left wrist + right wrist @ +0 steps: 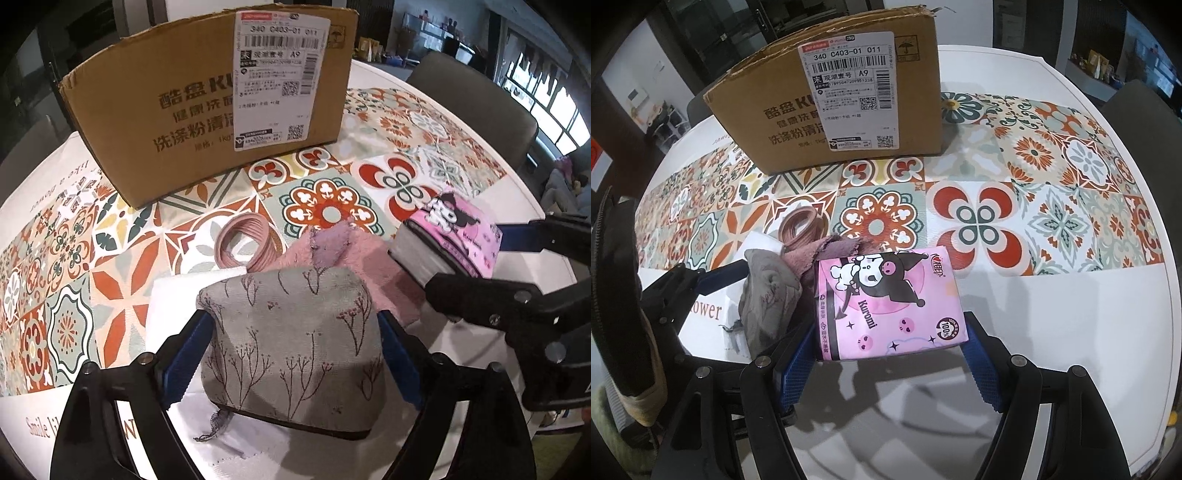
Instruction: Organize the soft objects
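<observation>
- L gripper: blue pads pressed on both sides of a grey floral-print fabric pouch, which sits in front of the cardboard box, on white cloth.
- R gripper: jaws clamped on a pink Kuromi tissue pack, also in front of the box, just right of the pouch.
- Pink towel & pink ribbed ring lie betw. pouch and box.
- Box stands upright on the patterned tablecloth, shipping label facing cams.

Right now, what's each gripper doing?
Left gripper: shut on the grey floral pouch.
Right gripper: shut on the pink tissue pack.
</observation>
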The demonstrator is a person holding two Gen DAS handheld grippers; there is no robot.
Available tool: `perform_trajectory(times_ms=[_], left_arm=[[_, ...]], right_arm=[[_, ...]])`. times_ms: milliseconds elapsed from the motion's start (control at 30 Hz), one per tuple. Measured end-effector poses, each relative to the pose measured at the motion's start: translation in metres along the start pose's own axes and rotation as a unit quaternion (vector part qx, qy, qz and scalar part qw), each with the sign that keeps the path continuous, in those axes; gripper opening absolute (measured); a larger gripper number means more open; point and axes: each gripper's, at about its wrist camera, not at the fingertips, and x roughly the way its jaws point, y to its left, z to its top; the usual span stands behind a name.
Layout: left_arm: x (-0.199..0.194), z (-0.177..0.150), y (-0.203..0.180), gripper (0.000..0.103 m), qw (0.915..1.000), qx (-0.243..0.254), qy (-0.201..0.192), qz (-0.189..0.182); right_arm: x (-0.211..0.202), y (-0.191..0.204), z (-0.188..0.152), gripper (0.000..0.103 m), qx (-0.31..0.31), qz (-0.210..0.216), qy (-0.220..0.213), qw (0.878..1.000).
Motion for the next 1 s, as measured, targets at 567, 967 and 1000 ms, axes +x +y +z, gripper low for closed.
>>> perform_trajectory(times_ms=[567, 967, 1000], left_arm=[[-0.048, -0.001, 0.008, 0.017, 0.9971, -0.011, -0.074, 0.017], [-0.096, 0.005, 0.019, 0.014, 0.9892, -0.037, -0.139, 0.029], [-0.100, 0.006, 0.020, 0.014, 0.9883, -0.039, -0.145, 0.031]], right_arm=[[-0.010, 0.009, 0.006, 0.075, -0.007, 0.013, -0.013, 1.000], [-0.034, 0.029, 0.014, 0.075, -0.029, 0.030, -0.047, 0.998], [-0.036, 0.030, 0.015, 0.075, -0.030, 0.032, -0.051, 0.998]])
